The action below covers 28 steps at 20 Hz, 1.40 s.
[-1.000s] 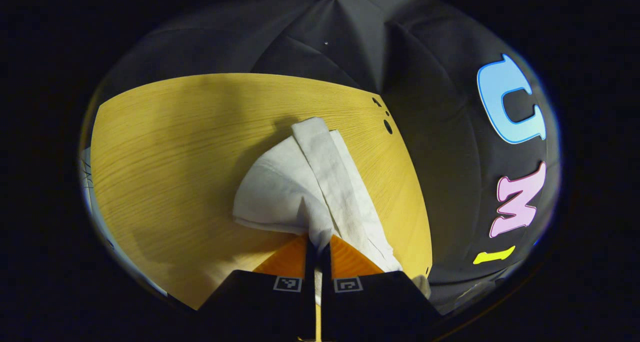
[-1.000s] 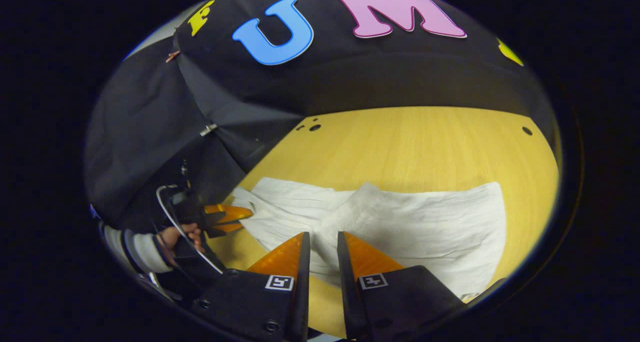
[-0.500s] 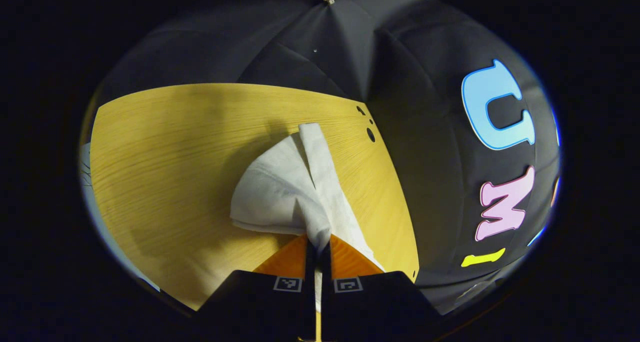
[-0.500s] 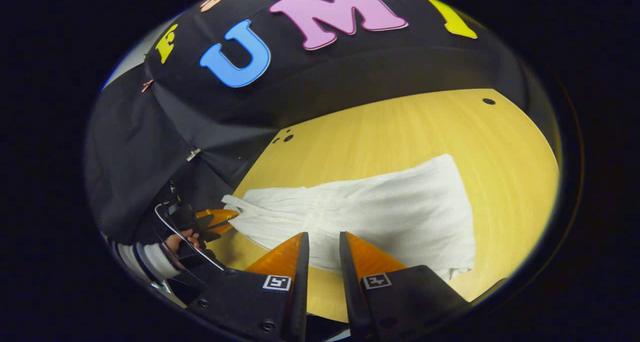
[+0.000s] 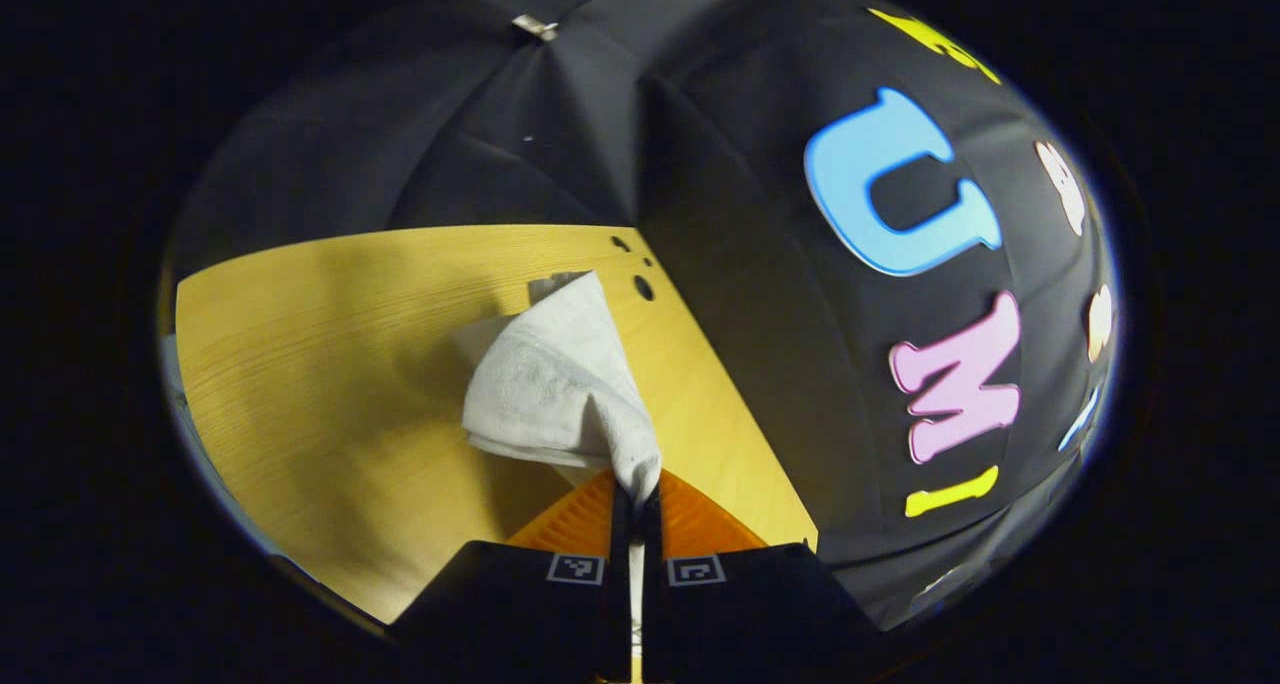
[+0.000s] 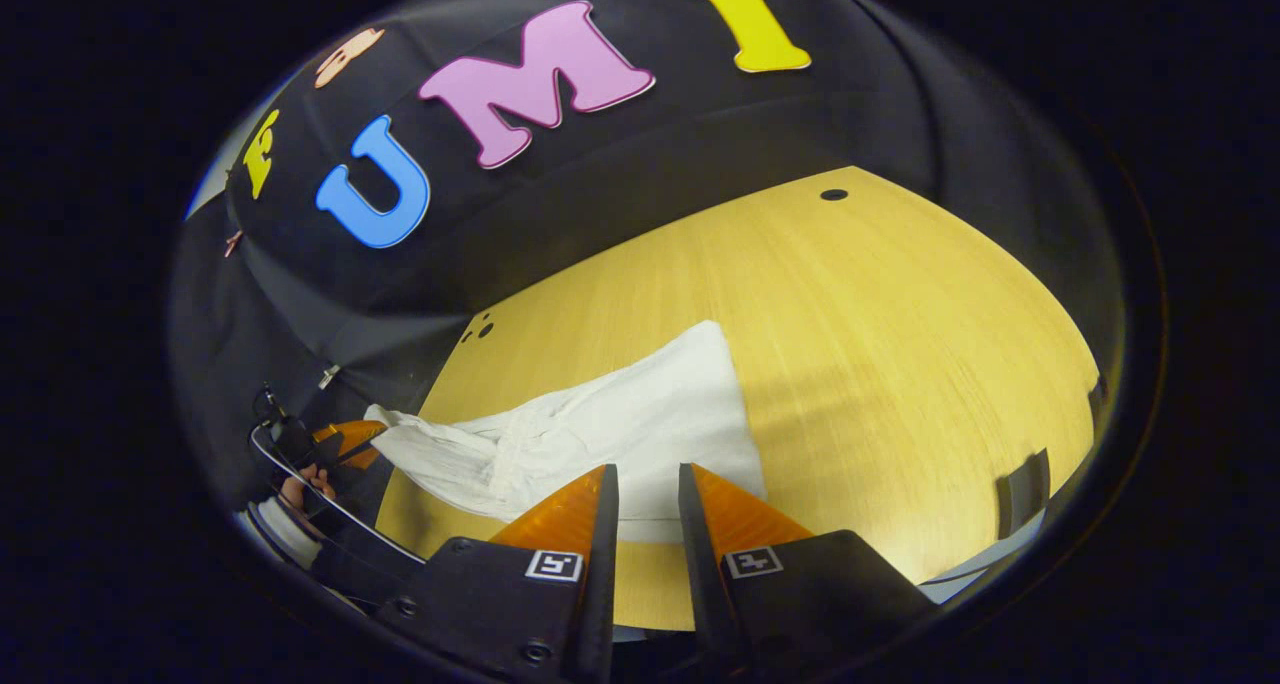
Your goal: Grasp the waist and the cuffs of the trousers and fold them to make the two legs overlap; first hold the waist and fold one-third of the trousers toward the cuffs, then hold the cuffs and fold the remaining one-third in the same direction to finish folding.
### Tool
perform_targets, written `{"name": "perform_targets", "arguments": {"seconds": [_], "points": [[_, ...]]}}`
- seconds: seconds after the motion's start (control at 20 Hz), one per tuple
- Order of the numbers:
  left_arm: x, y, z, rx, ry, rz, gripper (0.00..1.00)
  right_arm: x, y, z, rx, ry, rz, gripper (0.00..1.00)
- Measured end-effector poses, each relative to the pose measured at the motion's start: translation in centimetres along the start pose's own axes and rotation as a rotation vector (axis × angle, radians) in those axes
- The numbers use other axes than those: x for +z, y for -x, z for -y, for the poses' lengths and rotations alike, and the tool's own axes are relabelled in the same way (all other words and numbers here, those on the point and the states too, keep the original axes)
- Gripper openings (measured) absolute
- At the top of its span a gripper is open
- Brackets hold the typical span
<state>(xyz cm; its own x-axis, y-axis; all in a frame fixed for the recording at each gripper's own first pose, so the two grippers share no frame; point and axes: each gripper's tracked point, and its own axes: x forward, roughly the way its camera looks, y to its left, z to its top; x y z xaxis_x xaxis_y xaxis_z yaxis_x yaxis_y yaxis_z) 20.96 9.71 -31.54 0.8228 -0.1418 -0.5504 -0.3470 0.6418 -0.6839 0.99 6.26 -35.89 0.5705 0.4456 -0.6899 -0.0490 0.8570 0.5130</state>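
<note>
No words, brands or numbers can be read on any object. The only signs are small square black-and-white coded markers, which carry a pattern and no letters. 2 sit side by side on the left gripper [image 5: 634, 499], marker [image 5: 576, 568] and marker [image 5: 696, 568], 1 at the base of each finger. The right gripper [image 6: 648, 494] carries 2 more in the same places, [image 6: 558, 564] and [image 6: 752, 562].

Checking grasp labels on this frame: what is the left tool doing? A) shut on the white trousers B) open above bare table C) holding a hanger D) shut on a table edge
A: in the left gripper view the left tool has both fingers closed with the white trousers bunched up between them, lifted off the table.
</note>
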Motion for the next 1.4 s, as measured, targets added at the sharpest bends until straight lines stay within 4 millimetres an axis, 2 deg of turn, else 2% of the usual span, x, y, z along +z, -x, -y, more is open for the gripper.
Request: {"name": "perform_targets", "arguments": {"seconds": [0.05, 0.2, 0.3, 0.4, 0.5, 0.65, 0.75, 0.8, 0.85, 0.95, 1.0, 1.15, 1.25, 1.4], "points": [[-0.7, 0.0, 1.5, -0.022, -0.029, -0.006, 0.09, 0.2, 0.4, 0.6, -0.008, -0.013, 0.009, 0.37], [-3.0, -0.2, 6.3, -0.088, -0.111, -0.043, 0.08, 0.7, 1.1, 2.4, -0.024, -0.033, 0.027, 0.37], [-5.3, -0.4, 9.4, -0.129, -0.184, -0.078, 0.09, 0.9, 1.4, 3.2, -0.034, -0.034, 0.033, 0.37], [-8.3, -0.6, 12.6, -0.166, -0.273, -0.127, 0.09, 1.0, 1.9, 4.0, -0.041, -0.041, 0.042, 0.37], [-12.4, -1.0, 14.8, -0.196, -0.358, -0.19, 0.08, 1.4, 2.1, 5.0, -0.049, -0.052, 0.05, 0.37], [-18.5, -1.2, 15.7, -0.199, -0.476, -0.305, 0.1, 1.8, 2.4, 6.2, -0.065, -0.08, 0.059, 0.37], [-22.7, -1.1, 16.0, -0.212, -0.549, -0.409, 0.16, 1.7, 2.6, 6.9, -0.075, -0.092, 0.062, 0.37], [-24.5, -0.9, 16.3, -0.236, -0.571, -0.457, 0.2, 1.6, 2.8, 7.3, -0.08, -0.096, 0.059, 0.37], [-26.4, -0.1, 17.0, -0.273, -0.576, -0.505, 0.28, 1.6, 2.7, 7.5, -0.084, -0.1, 0.058, 0.37], [-28.8, 1.9, 17.7, -0.354, -0.564, -0.591, 0.46, 1.6, 2.7, 8.0, -0.091, -0.105, 0.058, 0.37], [-29.6, 2.6, 18.0, -0.384, -0.559, -0.625, 0.59, 1.6, 2.7, 8.1, -0.092, -0.108, 0.058, 0.37], [-32.0, 3.5, 17.5, -0.407, -0.541, -0.689, 0.62, 1.9, 2.7, 8.2, -0.093, -0.111, 0.063, 0.37], [-31.9, 4.3, 17.0, -0.405, -0.515, -0.711, 0.64, 2.0, 2.6, 7.8, -0.09, -0.103, 0.062, 0.37], [-30.6, 4.8, 15.9, -0.397, -0.505, -0.709, 0.65, 2.1, 2.5, 6.6, -0.073, -0.06, 0.056, 0.37]]}}
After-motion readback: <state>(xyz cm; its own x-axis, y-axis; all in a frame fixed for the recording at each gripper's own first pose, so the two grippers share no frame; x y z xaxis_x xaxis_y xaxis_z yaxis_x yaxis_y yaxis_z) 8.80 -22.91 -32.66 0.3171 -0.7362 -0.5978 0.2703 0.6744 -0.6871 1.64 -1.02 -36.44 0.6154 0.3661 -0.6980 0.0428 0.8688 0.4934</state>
